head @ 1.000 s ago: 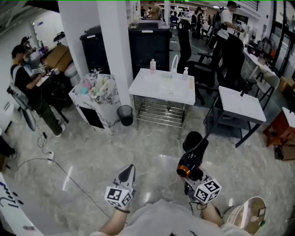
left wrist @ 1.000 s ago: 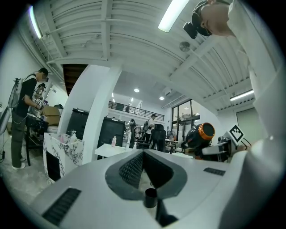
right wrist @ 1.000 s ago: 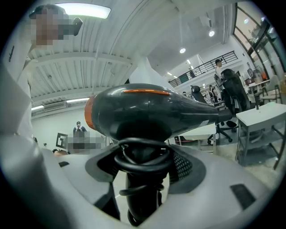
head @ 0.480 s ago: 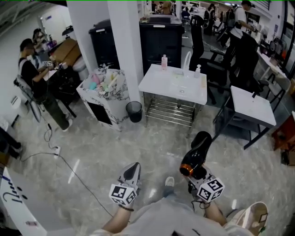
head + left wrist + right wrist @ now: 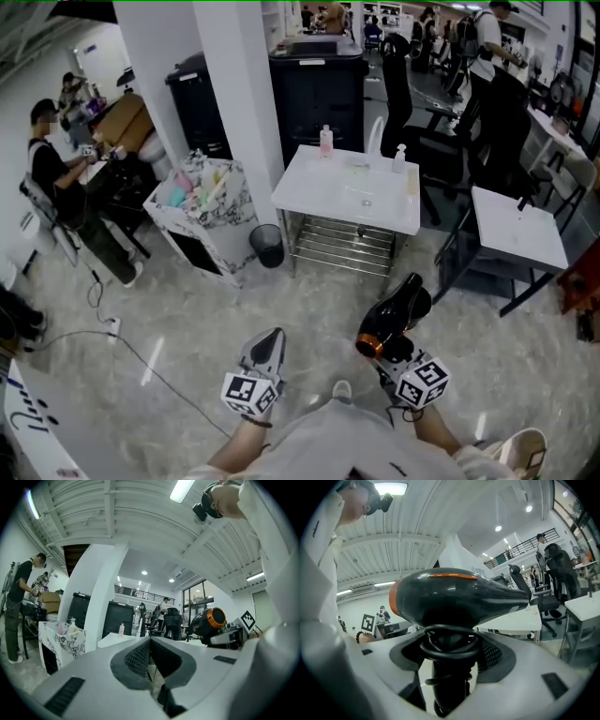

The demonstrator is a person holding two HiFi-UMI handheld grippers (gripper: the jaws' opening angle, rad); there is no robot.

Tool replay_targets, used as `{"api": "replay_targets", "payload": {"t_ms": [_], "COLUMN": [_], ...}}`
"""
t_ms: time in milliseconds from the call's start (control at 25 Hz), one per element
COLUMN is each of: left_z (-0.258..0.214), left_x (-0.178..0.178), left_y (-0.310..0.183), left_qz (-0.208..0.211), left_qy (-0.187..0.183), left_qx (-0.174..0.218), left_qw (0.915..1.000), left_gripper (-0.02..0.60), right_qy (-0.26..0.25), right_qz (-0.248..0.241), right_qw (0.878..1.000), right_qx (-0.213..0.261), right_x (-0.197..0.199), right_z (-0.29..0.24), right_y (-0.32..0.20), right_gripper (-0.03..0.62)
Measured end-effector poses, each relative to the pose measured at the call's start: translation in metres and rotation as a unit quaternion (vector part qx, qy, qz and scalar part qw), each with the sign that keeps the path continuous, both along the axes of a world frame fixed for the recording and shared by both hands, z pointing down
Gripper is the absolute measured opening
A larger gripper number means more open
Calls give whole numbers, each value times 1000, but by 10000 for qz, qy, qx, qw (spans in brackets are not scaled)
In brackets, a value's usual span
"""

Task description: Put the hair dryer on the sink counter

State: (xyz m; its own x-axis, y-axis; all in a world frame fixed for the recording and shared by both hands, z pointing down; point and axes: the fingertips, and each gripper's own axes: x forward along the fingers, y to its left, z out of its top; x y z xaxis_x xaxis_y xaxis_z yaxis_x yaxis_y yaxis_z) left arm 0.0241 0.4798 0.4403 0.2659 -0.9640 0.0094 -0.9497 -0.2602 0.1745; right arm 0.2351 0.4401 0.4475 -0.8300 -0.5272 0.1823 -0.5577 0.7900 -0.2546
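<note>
Gripping the glossy black, orange-ringed hair dryer (image 5: 392, 314) by its handle, our right gripper (image 5: 387, 350) holds it above the marbled floor (image 5: 187, 309). Our left gripper (image 5: 268, 339) has its fingers pinched together, empty. The flat white sink worktop (image 5: 323, 183) looks nearer than a second ago.

One hair dryer (image 5: 392, 317), at four o'clock in the head view. Two grippers: the left gripper (image 5: 270, 335) at six, the right gripper (image 5: 387, 350) at five. One sink counter (image 5: 314, 183) at twelve, bearing two bottles, a pink bottle (image 5: 325, 141) and a white pump bottle (image 5: 398, 157). One plain white counter (image 5: 517, 228) at three. One black bin (image 5: 266, 246) at nine.
</note>
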Motion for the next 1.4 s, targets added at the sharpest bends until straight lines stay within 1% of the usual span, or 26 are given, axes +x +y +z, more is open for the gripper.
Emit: {"api": "replay_targets", "payload": {"t_ms": [120,320,640,840,1000,1160,1280,1400], "left_z": [0,-10,-13,-10,-8,-6,-3,-2], "left_x": [5,18,30,20,14,7,1,-11], "left_y": [-35,-86,-144,-156,-169,-187,-211,-241], "left_qz": [12,39,-199,-395,-433,-378,-287,-193], "left_qy": [23,-27,-52,7,-36,-56,-44,-6], "left_qx": [-67,-10,0,-79,-117,-168,-110,-56], "left_qw": [10000,10000,9998,9992,9990,9991,9995,9998], "left_gripper": [23,23,23,23,23,23,23,23], "right_qy": [-39,-11,-94,-62,-44,-235,-115,-42], "right_qz": [1,-59,-241,-354,-368,-352,-281,-193], "right_qw": [10000,9999,9996,9994,9993,9990,9995,9998], "right_qx": [-13,-84,-72,-19,-20,-172,-88,-101], "right_x": [2,8,23,18,17,12,6,-5], "right_z": [-4,-2,0,-3,0,-4,-2,3], "right_y": [-35,-81,-148,-168,-184,-195,-210,-232], "right_gripper": [311,311,311,311,311,311,311,311]}}
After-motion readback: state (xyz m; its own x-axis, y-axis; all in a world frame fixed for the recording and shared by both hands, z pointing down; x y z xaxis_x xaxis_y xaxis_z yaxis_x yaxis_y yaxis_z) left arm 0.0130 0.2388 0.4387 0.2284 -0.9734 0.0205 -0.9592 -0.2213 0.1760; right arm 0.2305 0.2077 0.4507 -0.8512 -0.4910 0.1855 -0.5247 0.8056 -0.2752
